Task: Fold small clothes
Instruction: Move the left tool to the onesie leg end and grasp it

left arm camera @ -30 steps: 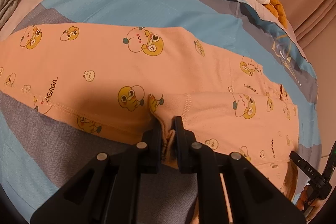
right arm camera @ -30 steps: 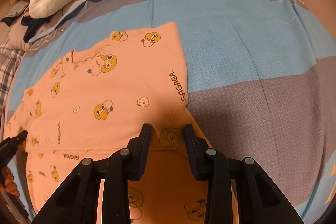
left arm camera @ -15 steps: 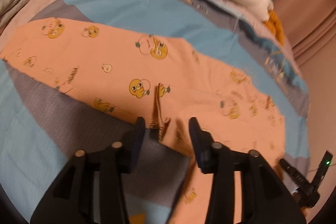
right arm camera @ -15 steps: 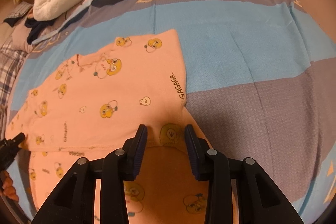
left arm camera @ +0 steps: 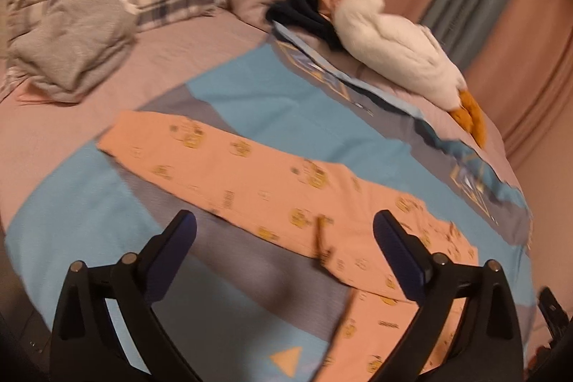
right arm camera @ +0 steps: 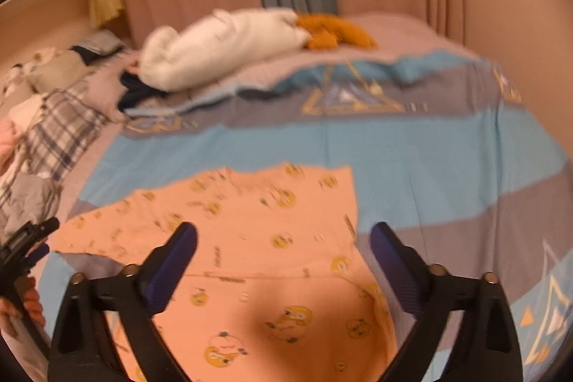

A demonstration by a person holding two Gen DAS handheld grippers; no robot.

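Blue-grey bedspread (left arm camera: 293, 102) under peach garment (right arm camera: 272, 231) — both claws wide, empty; grey pile (left arm camera: 71, 45) left-view only.

Bare quilt (right arm camera: 429, 145) between pyjama top (right arm camera: 272, 224) and plush toy (right arm camera: 222, 45).

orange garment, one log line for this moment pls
orange garment: flat on bedspread, unheld | left gripper: open, above it | right gripper: open, above it
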